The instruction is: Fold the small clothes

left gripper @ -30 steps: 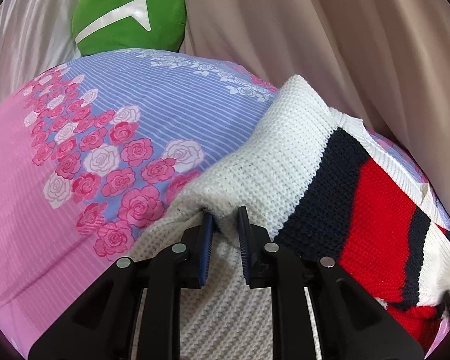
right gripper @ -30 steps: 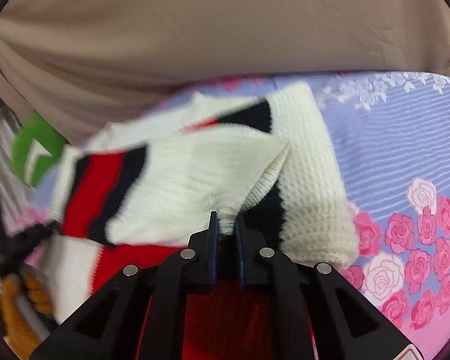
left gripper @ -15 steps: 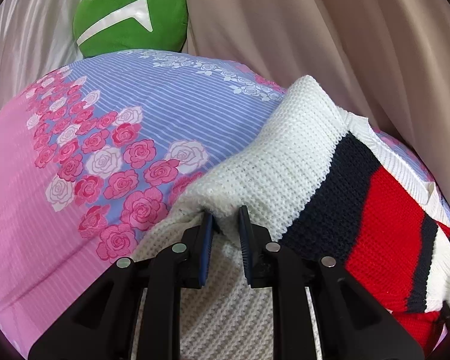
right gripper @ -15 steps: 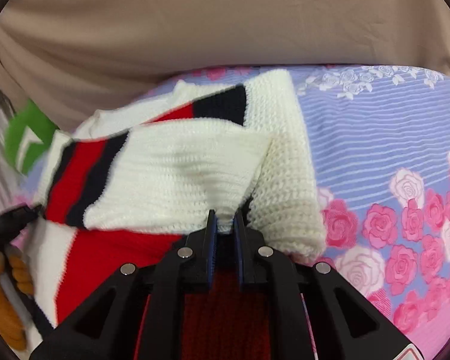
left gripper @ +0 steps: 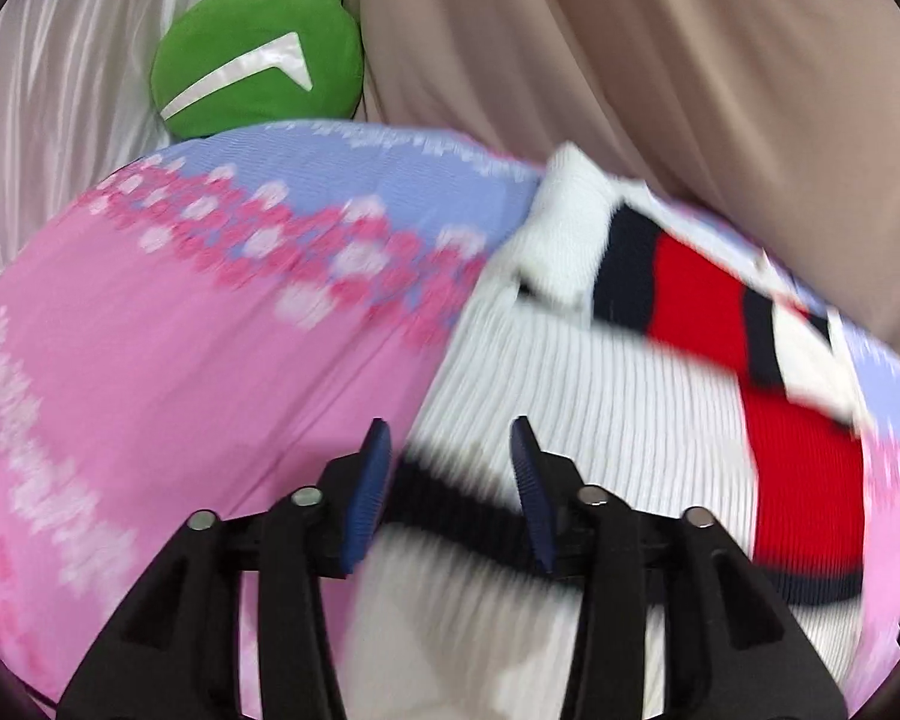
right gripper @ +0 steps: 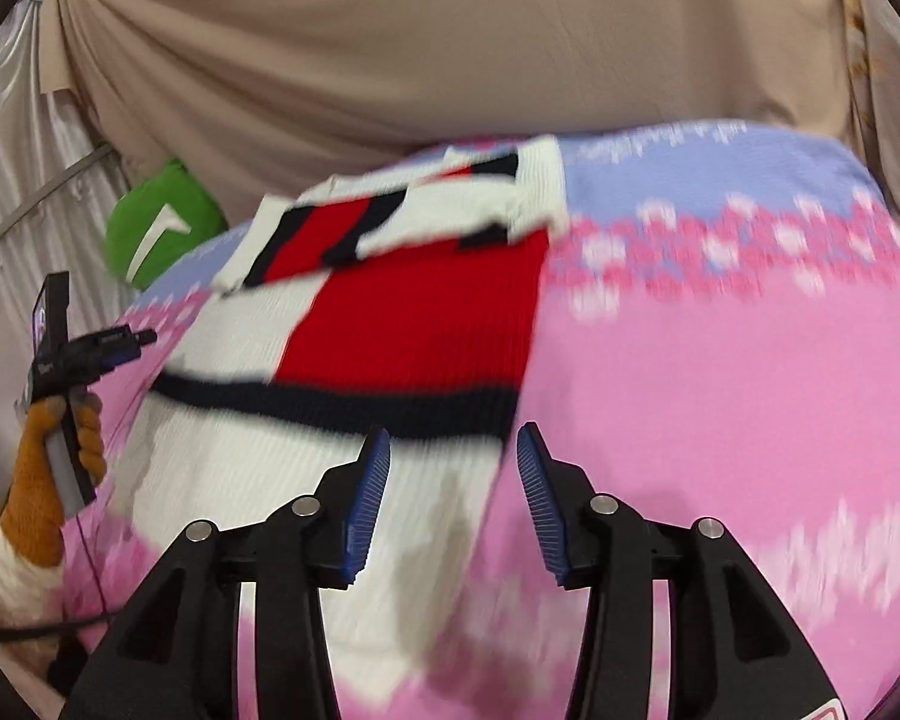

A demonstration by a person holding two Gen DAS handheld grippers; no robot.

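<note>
A bed [left gripper: 150, 360] covered in pink-and-lilac rose print is backed by beige drapes [right gripper: 390, 60] and a green cushion [left gripper: 258, 60]. The knitted sweater [right gripper: 414, 312] (white, red, navy) is laid flat on it, both sleeves folded across. The left claw [left gripper: 447, 474] and right claw [right gripper: 453, 480] are spread above its hem, empty; 2 blurred views.

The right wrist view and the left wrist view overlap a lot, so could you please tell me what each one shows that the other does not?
Only the right wrist view shows the left gripper from outside, held in an orange-gloved hand. Only the left wrist view shows the sweater's white left edge and the bedding left of it. Both show the striped sweater, the floral bedsheet, the green cushion and open fingers.
</note>
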